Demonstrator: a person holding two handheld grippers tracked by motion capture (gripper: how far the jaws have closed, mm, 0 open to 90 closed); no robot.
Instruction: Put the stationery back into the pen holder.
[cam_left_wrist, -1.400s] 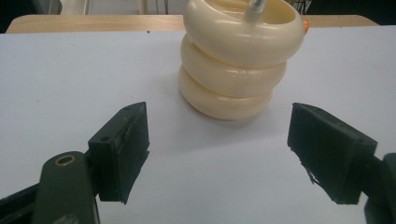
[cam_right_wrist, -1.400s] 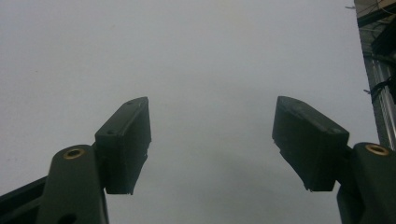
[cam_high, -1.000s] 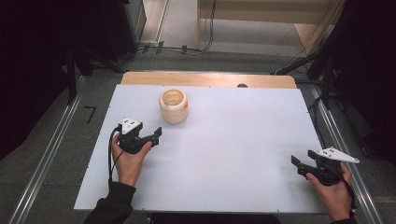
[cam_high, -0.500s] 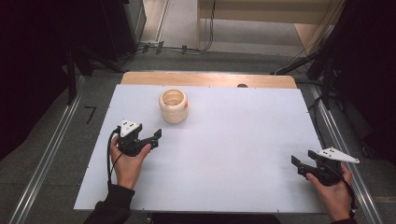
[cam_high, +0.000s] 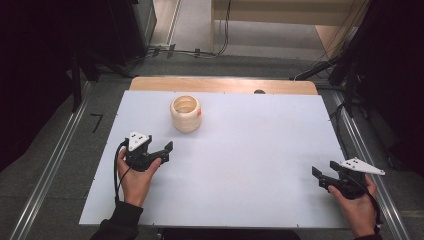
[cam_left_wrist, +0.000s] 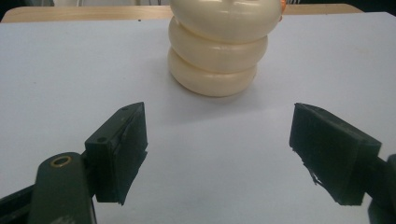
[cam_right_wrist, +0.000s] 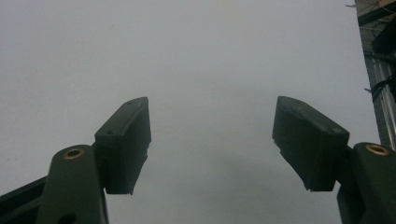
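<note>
A cream pot (cam_high: 185, 113) with three rounded rings and an open top stands on the white table (cam_high: 250, 145), back left of centre. My left gripper (cam_high: 163, 151) rests open on the table a short way in front of it, jaws pointing toward it. In the left gripper view the pot (cam_left_wrist: 218, 46) rises just beyond the open left gripper (cam_left_wrist: 217, 149), with nothing between the jaws. A small orange mark shows at the pot's upper right. My right gripper (cam_high: 322, 178) is open near the front right corner; the right gripper view has the right gripper (cam_right_wrist: 212, 140) over bare table.
A wooden strip (cam_high: 225, 85) borders the table's far edge. Metal rails (cam_high: 50, 165) run along the floor on both sides. Cables (cam_high: 190, 51) lie on the floor behind the table. Dark stands flank the back corners.
My left gripper has drifted very slightly toward the near edge. The right gripper and the pot have stayed put.
</note>
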